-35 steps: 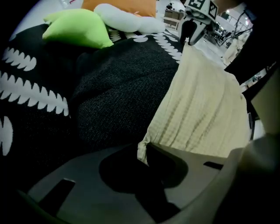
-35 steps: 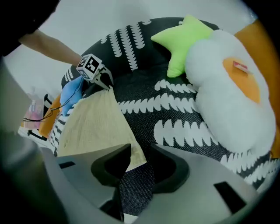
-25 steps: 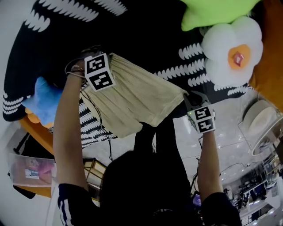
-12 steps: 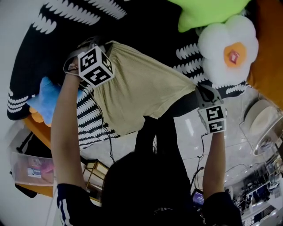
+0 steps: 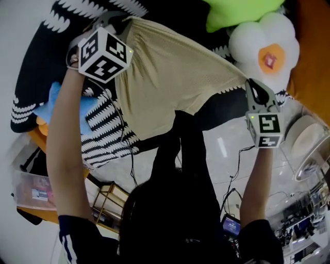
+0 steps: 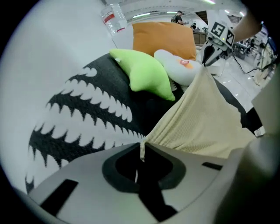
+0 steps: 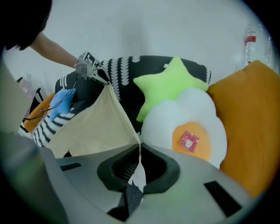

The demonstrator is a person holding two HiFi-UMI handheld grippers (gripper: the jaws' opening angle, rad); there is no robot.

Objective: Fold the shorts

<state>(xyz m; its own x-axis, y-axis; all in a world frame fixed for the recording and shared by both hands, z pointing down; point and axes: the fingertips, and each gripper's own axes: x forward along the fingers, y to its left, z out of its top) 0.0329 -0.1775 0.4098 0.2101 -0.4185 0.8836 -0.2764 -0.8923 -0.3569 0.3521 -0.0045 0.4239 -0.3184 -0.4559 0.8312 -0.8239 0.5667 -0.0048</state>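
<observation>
The beige shorts (image 5: 170, 77) hang stretched in the air between my two grippers, above a black blanket with white marks (image 5: 46, 46). My left gripper (image 5: 121, 23) is shut on one top corner of the shorts at the upper left of the head view. My right gripper (image 5: 247, 82) is shut on the opposite corner at the right. In the left gripper view the cloth (image 6: 205, 118) runs from the closed jaws of the left gripper (image 6: 141, 146) towards the right gripper (image 6: 211, 51). In the right gripper view the shorts (image 7: 96, 122) fan out from the right gripper (image 7: 139, 146) to the left gripper (image 7: 94, 70).
A green star pillow (image 5: 237, 13) and a white flower pillow with an orange centre (image 5: 268, 46) lie at the back right, by an orange cushion (image 7: 253, 122). A blue plush (image 5: 56, 98) and striped cloth (image 5: 105, 134) sit at the left. The person's dark legs (image 5: 180, 149) stand below the shorts.
Both grippers have risen and moved further into the picture with the shorts. The cloth has lifted off the blanket and now hangs spread and taut between them.
</observation>
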